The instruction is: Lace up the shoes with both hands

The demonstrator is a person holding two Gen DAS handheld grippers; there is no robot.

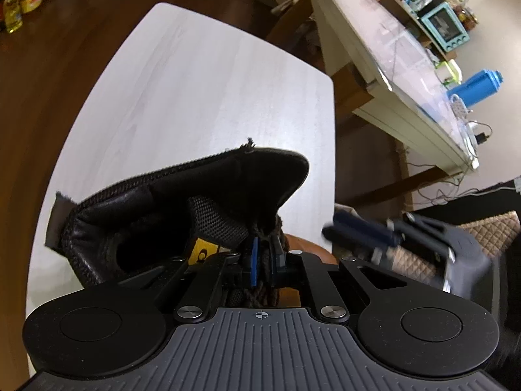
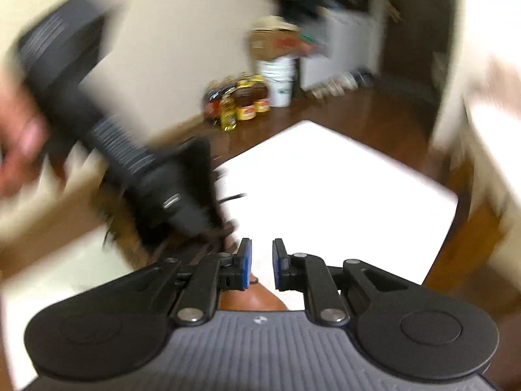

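The left gripper [image 1: 264, 255] sits pinched down on a dark brown braided lace [image 1: 260, 293], its blue pads [image 1: 254, 262] nearly meeting with the cord squeezed between them. Right above the fingertips rises the boot [image 1: 182, 208], black padded collar and mesh lining facing the camera, tongue flared up, a yellow label showing inside, a brown leather toe peeking out just past the jaws. It stands on the white tabletop [image 1: 182, 91], close to the near right corner; the table's right edge runs just beside the boot, with dark wood floor [image 1: 49, 97] beyond (plenty of bare white surface off to the far side and left). Over on the right, blurred, the right gripper [image 1: 358, 233] hangs past that table edge.

From the right wrist view, the right gripper [image 2: 261, 262] has its jaws spread, nothing between them but white table [image 2: 342, 195] and a bit of brown boot toe [image 2: 250, 299] below. The boot [image 2: 198, 176] and the left gripper's body [image 2: 136, 163] smear across the left, a hand [image 2: 19, 140] at the frame edge. Open tabletop lies ahead, its far corner pointing at bottles [image 2: 241, 101] on the floor.
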